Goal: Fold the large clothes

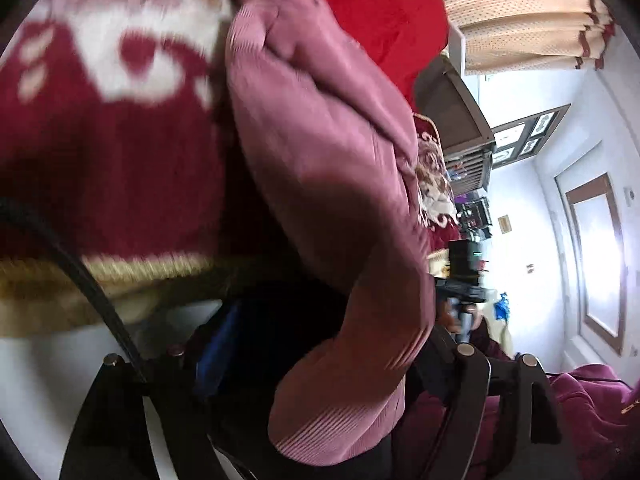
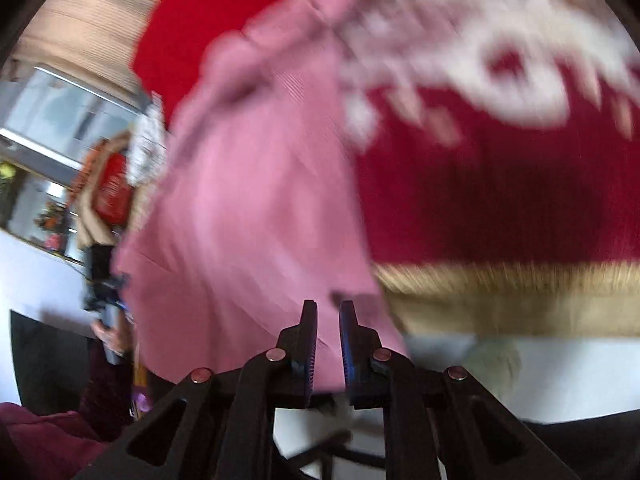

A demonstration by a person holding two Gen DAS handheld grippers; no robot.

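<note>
Clearly the fold is only partly made. Taking the pink ribbed garment (image 1: 320, 184) as the landmark and going left to right in the left wrist view: to its left lies the dark red blanket (image 1: 112, 168) with white flowers and a gold border, which the garment rests on; the garment itself runs as a thick bunched roll down the middle, its ribbed hem drooping between the fingers of the left gripper (image 1: 320, 392), whose jaws stand wide with the cloth loose in the gap and no pad seen pressing it; to its right a curtain (image 1: 520, 16) and a bright window (image 1: 596, 264) show.

In the right wrist view a hand (image 2: 108, 332) with the other tool sits left of the garment (image 2: 248, 216); the right gripper (image 2: 328, 336) is at the garment's lower edge, jaws drawn narrow with a strip of pink between them, so I judge it pinches the hem; the blanket (image 2: 500, 184) spreads to the right.

As I read it, the garment is gathered and doubled over but not squared or flattened; laying it out and smoothing remain. Motion blur hides the seams, sleeves cannot be made out, and the left gripper's left finger is lost in shadow
</note>
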